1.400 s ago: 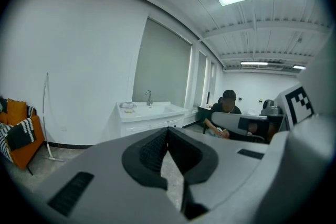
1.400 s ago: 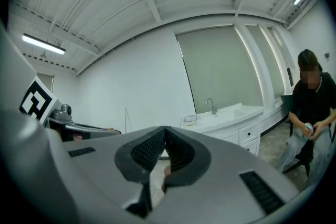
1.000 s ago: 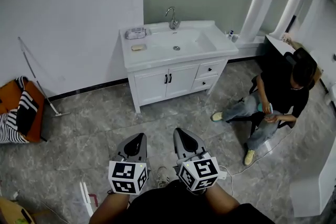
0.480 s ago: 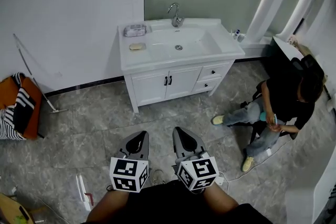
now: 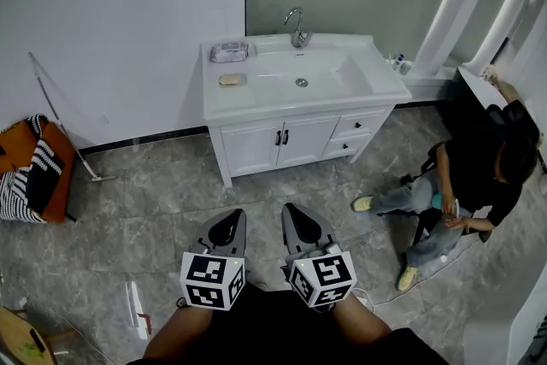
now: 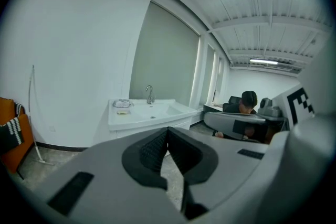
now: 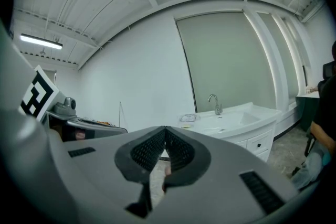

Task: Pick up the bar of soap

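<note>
Far short of the bar of soap [image 5: 230, 79], holds left gripper [image 5: 230, 220] and right gripper [image 5: 296, 215] pinched together, empty, with soap on washstand counter [image 5: 256, 100] ahead, drifted slightly rightward since earlier.

you're in a washroom: white vanity [image 5: 282, 137] with basin [image 5: 318, 74] and tap [image 5: 298, 23], bar of soap [image 5: 230, 79], grey tiled floor [image 5: 145, 201].

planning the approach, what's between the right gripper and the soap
Head view: only bare floor and the vanity cabinet front separate the right gripper from the soap.
</note>
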`<state>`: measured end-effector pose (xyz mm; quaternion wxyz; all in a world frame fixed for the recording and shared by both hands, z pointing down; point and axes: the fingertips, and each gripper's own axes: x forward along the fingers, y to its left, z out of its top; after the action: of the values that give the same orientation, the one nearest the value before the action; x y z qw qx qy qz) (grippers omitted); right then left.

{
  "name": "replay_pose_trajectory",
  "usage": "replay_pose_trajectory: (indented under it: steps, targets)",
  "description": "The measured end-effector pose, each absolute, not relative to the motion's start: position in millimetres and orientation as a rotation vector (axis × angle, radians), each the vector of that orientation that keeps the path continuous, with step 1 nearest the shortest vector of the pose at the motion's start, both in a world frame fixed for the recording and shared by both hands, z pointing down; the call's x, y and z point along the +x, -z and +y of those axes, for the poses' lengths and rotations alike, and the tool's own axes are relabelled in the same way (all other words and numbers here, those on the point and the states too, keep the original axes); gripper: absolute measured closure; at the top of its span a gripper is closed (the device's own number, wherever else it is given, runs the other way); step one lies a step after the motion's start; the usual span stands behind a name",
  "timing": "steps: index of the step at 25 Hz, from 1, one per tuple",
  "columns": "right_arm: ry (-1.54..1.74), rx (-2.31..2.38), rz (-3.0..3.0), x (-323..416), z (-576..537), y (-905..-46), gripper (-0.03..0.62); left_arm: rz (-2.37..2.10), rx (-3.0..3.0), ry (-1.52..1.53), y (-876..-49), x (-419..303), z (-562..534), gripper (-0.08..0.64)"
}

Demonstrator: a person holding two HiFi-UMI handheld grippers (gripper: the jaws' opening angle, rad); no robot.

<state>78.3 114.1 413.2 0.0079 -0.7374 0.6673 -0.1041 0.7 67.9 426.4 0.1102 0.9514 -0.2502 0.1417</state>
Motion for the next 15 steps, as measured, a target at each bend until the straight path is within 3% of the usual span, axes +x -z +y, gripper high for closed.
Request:
replay_pose_trajectory:
  steps: [15]
  targets:
    - [0.245,-2.35,2.012,128,60,-404,0.586,-0.663,2.893,-0.362,-409,53,8,0.551]
